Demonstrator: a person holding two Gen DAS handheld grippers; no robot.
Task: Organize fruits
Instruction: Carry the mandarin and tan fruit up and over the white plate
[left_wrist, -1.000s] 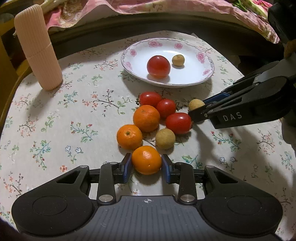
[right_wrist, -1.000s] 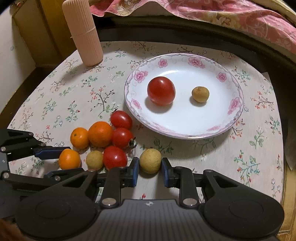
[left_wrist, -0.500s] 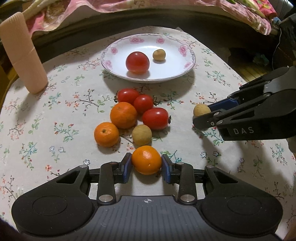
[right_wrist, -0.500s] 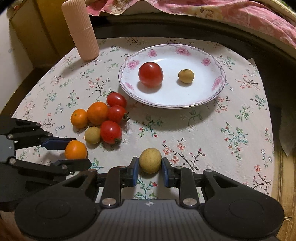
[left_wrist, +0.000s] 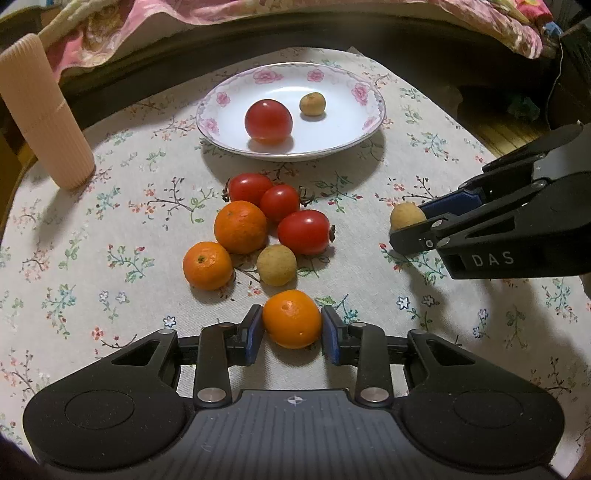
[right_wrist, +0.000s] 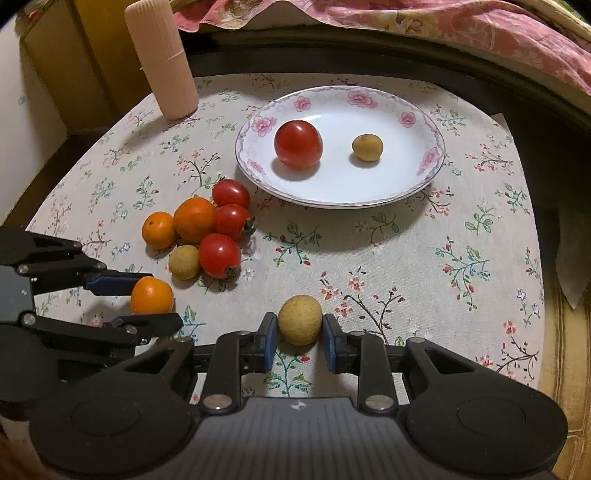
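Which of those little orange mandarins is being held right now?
The round orange mandarin clamped in the left hand-held gripper, nearest that camera. The other two orange mandarins lie untouched in the pile on the flowered tablecloth.

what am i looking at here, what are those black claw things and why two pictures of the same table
They are two hand-held grippers, one in each of a person's hands, each with a camera looking along its jaws; so there are two views of one table. The left gripper is shut on a mandarin orange. The right gripper is shut on a longan. On the floral tablecloth lie two oranges, three tomatoes and a longan in a cluster. The flowered plate holds a tomato and a small longan. A ribbed pink cylinder stands behind.
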